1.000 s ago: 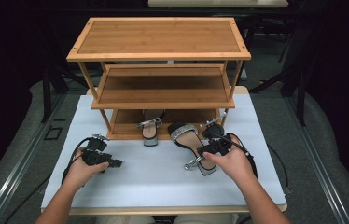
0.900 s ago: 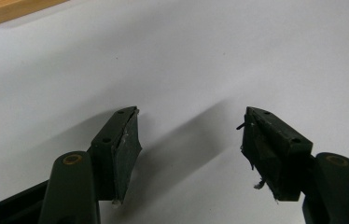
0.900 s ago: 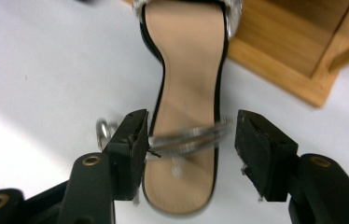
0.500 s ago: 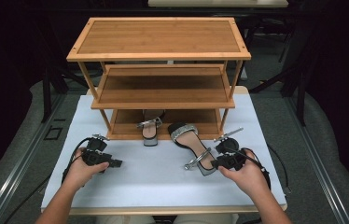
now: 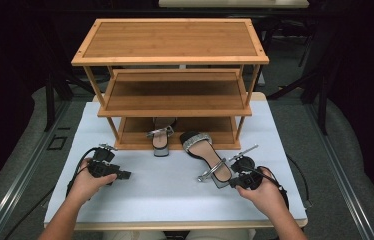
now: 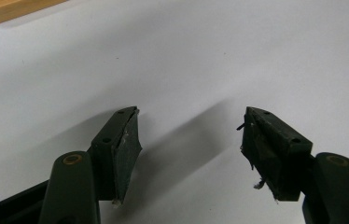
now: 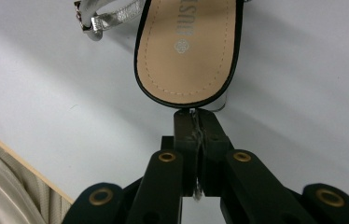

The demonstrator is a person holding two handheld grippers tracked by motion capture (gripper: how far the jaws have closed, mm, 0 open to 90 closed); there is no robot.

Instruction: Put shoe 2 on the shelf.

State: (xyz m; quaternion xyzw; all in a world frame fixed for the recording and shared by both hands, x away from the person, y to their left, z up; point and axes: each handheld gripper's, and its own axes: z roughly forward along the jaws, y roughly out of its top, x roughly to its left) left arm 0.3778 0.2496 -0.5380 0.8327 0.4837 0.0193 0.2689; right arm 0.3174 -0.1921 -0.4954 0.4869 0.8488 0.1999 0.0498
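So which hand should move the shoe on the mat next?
Probably the right. Its tongs have just closed and sit shut at the shoe's heel. The left tongs are open over bare mat, away from it.

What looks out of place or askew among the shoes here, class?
One sandal lies at an angle on the white table cover, outside the wooden rack, its ankle strap sprawled open. Its partner sandal sits straight, half under the rack's bottom shelf.
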